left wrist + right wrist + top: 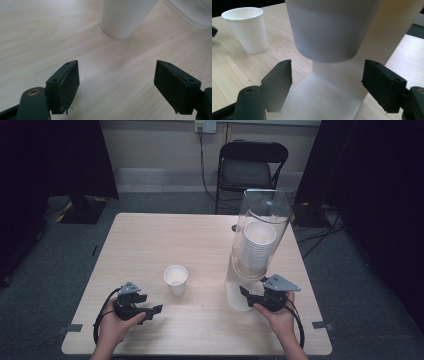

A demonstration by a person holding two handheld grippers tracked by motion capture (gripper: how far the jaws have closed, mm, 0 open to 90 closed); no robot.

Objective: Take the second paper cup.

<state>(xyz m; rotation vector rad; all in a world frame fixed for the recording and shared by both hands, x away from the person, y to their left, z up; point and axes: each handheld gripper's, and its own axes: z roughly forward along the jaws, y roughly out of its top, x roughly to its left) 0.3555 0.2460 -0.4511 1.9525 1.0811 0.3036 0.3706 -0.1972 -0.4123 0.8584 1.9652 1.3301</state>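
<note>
With the right gripper point(252, 296) open-jawed around, not yet pinching, the lowest cup point(325, 32) under the dispenser point(260, 237), a skewed pull could crush it (left gripper point(150, 311) open, empty, beside the dispenser's delivered cup point(176, 279)).

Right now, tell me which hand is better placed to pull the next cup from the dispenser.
Right. Its tool is at the dispenser's base, open jaws flanking the bottom cup. The left tool sits apart, near the loose cup.
</note>
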